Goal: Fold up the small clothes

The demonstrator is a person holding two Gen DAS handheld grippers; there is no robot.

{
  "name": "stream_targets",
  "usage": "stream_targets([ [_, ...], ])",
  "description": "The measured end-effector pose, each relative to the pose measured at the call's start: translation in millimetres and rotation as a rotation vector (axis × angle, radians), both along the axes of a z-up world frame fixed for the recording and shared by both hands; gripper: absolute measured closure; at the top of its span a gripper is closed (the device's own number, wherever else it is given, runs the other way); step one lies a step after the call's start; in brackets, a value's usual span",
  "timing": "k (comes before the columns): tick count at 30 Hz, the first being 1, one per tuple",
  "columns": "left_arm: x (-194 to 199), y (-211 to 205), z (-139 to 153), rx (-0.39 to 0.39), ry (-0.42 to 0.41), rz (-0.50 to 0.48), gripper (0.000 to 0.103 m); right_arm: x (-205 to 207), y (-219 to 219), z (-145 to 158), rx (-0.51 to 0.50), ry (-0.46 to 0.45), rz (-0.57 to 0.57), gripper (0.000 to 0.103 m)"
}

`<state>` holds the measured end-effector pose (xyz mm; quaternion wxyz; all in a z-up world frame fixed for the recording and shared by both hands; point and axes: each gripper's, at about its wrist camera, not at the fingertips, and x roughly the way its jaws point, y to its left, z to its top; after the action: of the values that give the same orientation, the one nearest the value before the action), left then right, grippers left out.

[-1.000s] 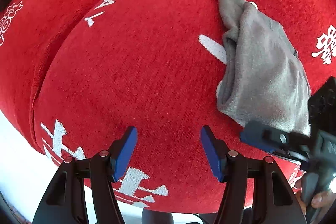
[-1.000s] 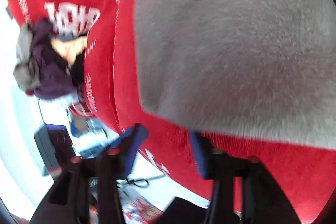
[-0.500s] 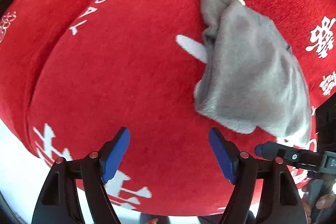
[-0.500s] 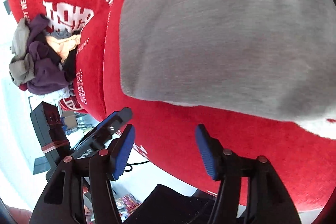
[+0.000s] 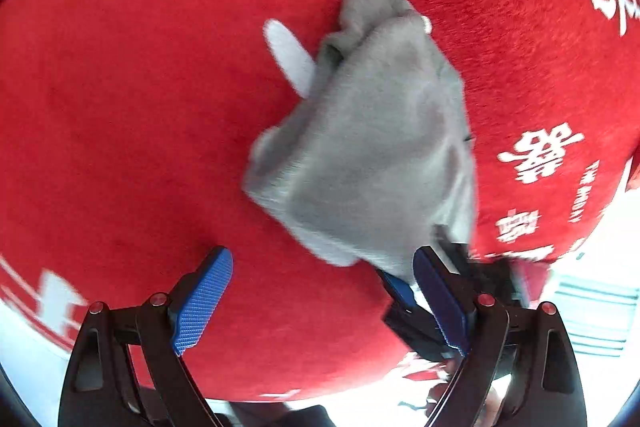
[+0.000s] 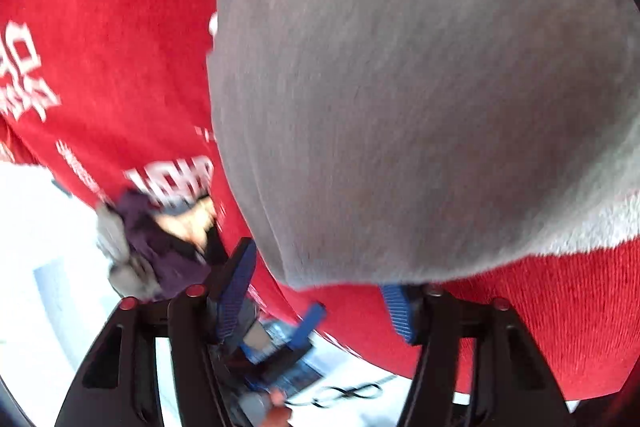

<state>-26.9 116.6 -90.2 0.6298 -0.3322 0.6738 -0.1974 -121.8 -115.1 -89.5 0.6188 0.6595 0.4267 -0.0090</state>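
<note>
Two grippers inspected: we find the left gripper (image 5: 320, 255) just opened wide on nothing, the right gripper (image 6: 320, 269) just closing with the grey garment's (image 5: 380, 147) hem between its jaws near the red tablecloth's (image 5: 140, 107) front edge, clamp unconfirmed; we advise a deep bite before folding.

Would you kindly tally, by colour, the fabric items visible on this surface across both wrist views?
Red: 1, the red printed cloth covering the surface.
Grey: 1, the grey garment lying on it.
Mixed (purple, grey, tan): 1, the pile of clothes at the far edge; single pieces are too blurred to count.
Total: 3
</note>
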Motion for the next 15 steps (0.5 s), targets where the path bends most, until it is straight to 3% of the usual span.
stream_targets([
  [2, -1.4, -6.5, -1.4, -0.056, 0.004, 0.027, 0.011, 1.4, -5.7, 3.4, -0.01, -0.007, -0.003, 0.086],
  [9, 13.9, -45.3, -10.8, -0.146, -0.021, 0.106, 0.011, 16.4, -8.7, 30.1, -0.052, -0.095, 0.127, 0.091],
  [13, 29.9, -50.1, -6.2, -0.094, -0.076, 0.178, 0.013, 20.9, -8.1, 31.3, -0.054, -0.097, 0.151, 0.091],
  [14, 35.0, -50.9, -2.4, -0.051, -0.096, 0.191, 0.018, 21.5, -7.4, 29.8, -0.053, -0.089, 0.161, 0.091],
  [15, 38.7, -50.8, -0.3, -0.012, -0.107, 0.193, 0.029, 22.3, -6.4, 28.8, -0.053, -0.083, 0.169, 0.091],
])
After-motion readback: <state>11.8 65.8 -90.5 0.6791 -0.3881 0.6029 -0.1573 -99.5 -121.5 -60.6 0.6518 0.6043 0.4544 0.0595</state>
